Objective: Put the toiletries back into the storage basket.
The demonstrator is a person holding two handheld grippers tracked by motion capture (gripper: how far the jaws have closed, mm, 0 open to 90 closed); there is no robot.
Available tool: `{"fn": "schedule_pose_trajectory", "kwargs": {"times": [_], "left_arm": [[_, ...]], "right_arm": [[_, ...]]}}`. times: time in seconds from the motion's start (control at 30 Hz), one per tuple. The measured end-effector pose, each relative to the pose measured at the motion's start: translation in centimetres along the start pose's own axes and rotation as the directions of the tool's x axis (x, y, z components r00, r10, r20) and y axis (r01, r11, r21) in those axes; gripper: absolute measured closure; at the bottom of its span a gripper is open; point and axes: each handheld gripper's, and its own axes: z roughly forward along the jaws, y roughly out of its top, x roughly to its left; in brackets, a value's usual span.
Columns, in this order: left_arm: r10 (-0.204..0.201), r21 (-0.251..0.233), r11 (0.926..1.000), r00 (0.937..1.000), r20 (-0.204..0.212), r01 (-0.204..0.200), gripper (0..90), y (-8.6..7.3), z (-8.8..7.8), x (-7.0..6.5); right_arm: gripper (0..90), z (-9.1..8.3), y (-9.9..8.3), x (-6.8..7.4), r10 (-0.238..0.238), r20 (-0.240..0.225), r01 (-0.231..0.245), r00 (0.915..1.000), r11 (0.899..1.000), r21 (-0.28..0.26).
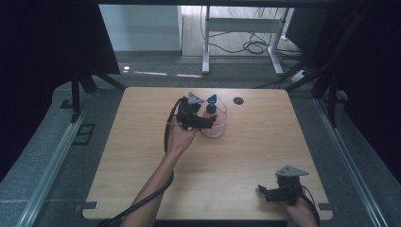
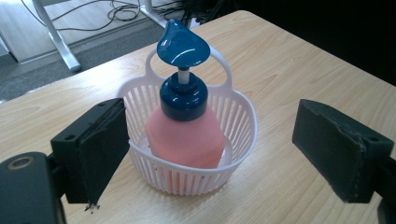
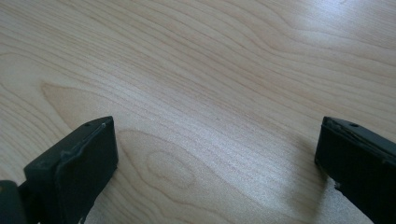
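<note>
My right gripper (image 1: 267, 191) sits at the near right corner of the table (image 1: 246, 156), low over bare wood, jaws spread wide with nothing between them; its own view has just woodgrain between the two black pads (image 3: 88, 163). My right hand (image 1: 302, 213) is at the table's near edge. Farther out, left of centre, my left forearm (image 1: 156, 184) runs up from the near edge to my left hand (image 1: 179, 137), cable trailing alongside. My left gripper (image 1: 208, 124) is at the basket (image 1: 218, 128), jaws wide apart and gripping nothing: in the left gripper view the pads (image 2: 100, 151) stand either side of the white slatted basket (image 2: 187, 179), the left one just beside its wall, the right one well clear. Inside stands a pink bottle (image 2: 184, 137), upright, with a blue pump (image 2: 183, 49). Basket sits on the far half of the table, near centre. Beyond it, a dark round hole (image 1: 238, 100) in the tabletop near the far edge.
</note>
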Motion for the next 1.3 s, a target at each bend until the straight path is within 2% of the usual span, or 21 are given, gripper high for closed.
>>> {"fn": "schedule_pose_trajectory", "kwargs": {"times": [0.7,1.0,1.3], "left_arm": [[-0.002,-0.022,0.9997,0.9990,0.045,0.003,10.8,-1.1,-2.0,-0.4],[0.016,-0.035,0.9993,0.9985,0.053,-0.014,11.1,-2.2,-2.8,-0.3],[0.005,-0.040,0.9992,0.9975,0.070,-0.003,11.1,-3.4,-3.7,0.0]], "right_arm": [[0.0,0.0,0.0,0.0,0.001,0.002,-0.001,1.0000,1.000,0.000],[0.0,0.0,0.0,0.0,0.001,0.003,-0.001,1.0000,1.000,0.000],[0.0,0.0,0.0,0.1,0.001,0.003,-0.001,1.0000,1.000,0.000]]}}
